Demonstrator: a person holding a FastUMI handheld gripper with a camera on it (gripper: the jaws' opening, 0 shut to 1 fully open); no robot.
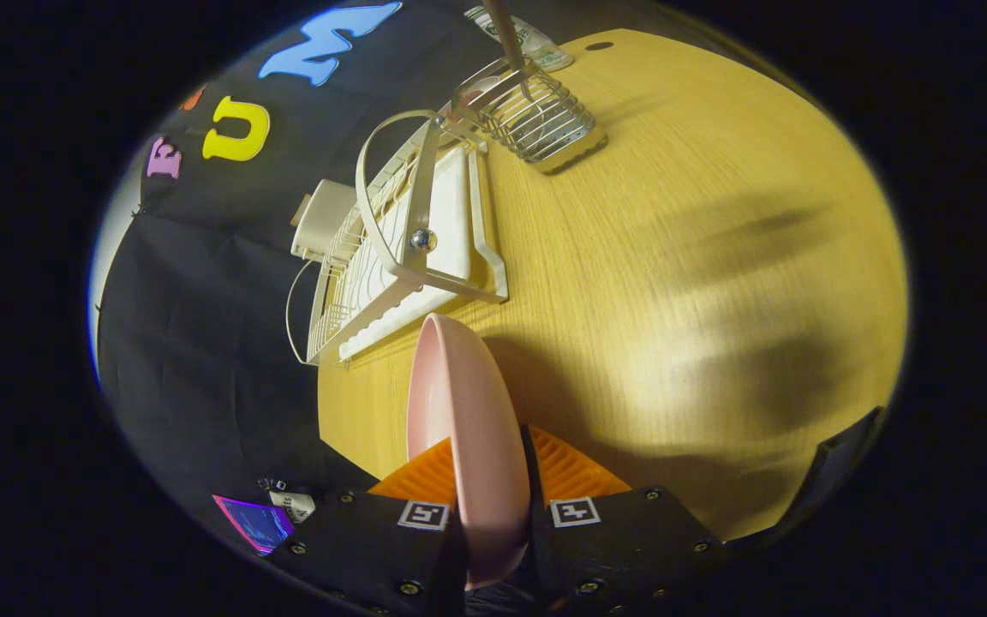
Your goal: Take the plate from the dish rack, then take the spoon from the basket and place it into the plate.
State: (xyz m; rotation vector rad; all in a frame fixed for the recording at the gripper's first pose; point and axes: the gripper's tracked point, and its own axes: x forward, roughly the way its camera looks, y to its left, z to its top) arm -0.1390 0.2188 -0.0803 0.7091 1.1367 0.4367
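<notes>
Between the fingers: the tool (491, 480) is clamped on the pink plate (466, 428), which stands on edge with both fingers pressed to its faces.
Plate position: lifted clear, above the desk (699, 257), just in front of the white dish rack (399, 248).
Dish rack: no plate left in it; it lies beyond the fingers by the desk's edge.
Basket: the wire basket (536, 116) stands beyond the rack, well apart from the tool.
Spoon: a handle I take for the spoon (506, 38) stands up out of the basket.
Done: plate is out of the rack.
Left: set the plate down, fetch the spoon, lay it in the plate.
</notes>
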